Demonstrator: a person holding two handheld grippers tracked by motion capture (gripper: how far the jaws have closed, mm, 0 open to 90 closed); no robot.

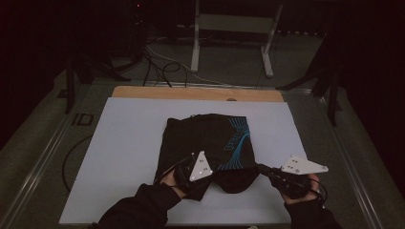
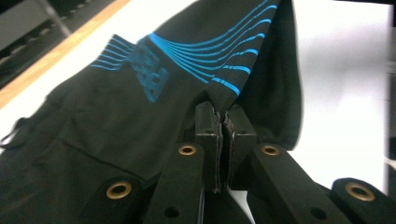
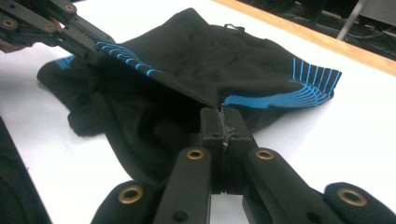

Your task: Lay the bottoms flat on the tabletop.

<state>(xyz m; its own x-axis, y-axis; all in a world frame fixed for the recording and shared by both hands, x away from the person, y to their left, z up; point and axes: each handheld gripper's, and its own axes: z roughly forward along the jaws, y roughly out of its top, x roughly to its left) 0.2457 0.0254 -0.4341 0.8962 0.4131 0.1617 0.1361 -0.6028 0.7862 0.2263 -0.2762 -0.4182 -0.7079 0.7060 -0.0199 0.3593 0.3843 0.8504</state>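
On the white tabletop (image 1: 124, 157) the black garment (image 1: 210, 143) lies ahead of us, its long axis running away from our near edge. We pinch its near hem at both corners: left tool (image 1: 191, 177) and right tool (image 1: 263, 169), jaws pressed together on cloth, equally near, the hem stretched between them.

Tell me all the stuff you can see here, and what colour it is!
garment: one, black with blue lines, middle of the mat, near edge lifted.
mat: one, white, covers the table.
table: one, wooden edge at the far side.
metal frame: one, pale grey, on the floor behind.
cables: several, black and white, floor behind.
left gripper: one, black, jaws shut on garment.
right gripper: one, black, jaws shut on garment.
sleeves: two, black, bottom edge.
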